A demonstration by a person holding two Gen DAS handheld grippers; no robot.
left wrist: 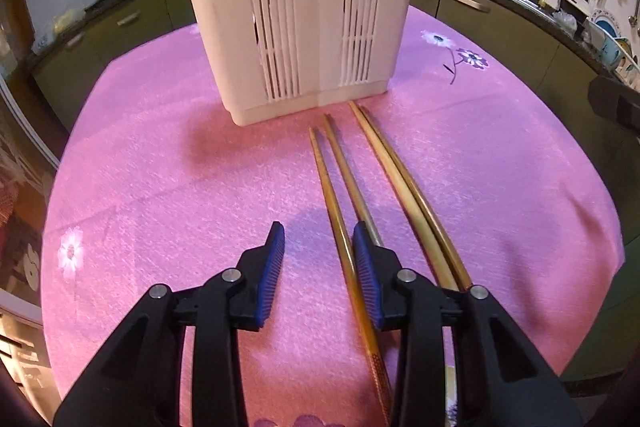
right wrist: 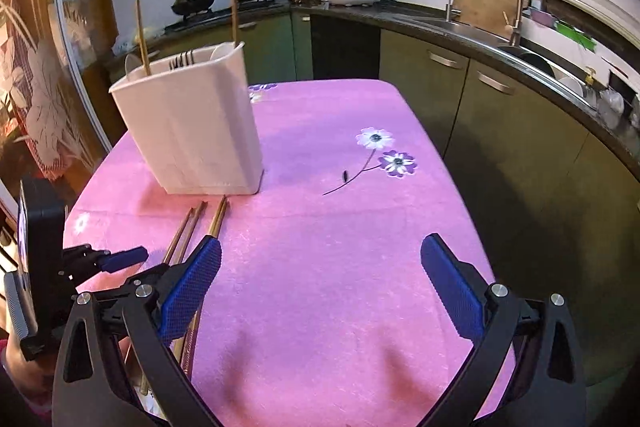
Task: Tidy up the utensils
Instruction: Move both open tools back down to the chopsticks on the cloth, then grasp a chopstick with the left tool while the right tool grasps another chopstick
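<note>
Left wrist view: your left claw (left wrist: 319, 239) stands partly open, one chopstick (left wrist: 340, 227) passing between its pads, untouched as far as you can tell. All four chopsticks lie on the pink surface (left wrist: 160, 187), tips just before the white utensil holder (left wrist: 296, 11). Your right claw (right wrist: 320, 259) gapes wide, empty, near that holder.

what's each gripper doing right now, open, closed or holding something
left gripper: open, one brown wooden chopstick lying between the fingers, not gripped
right gripper: wide open, nothing held
</note>
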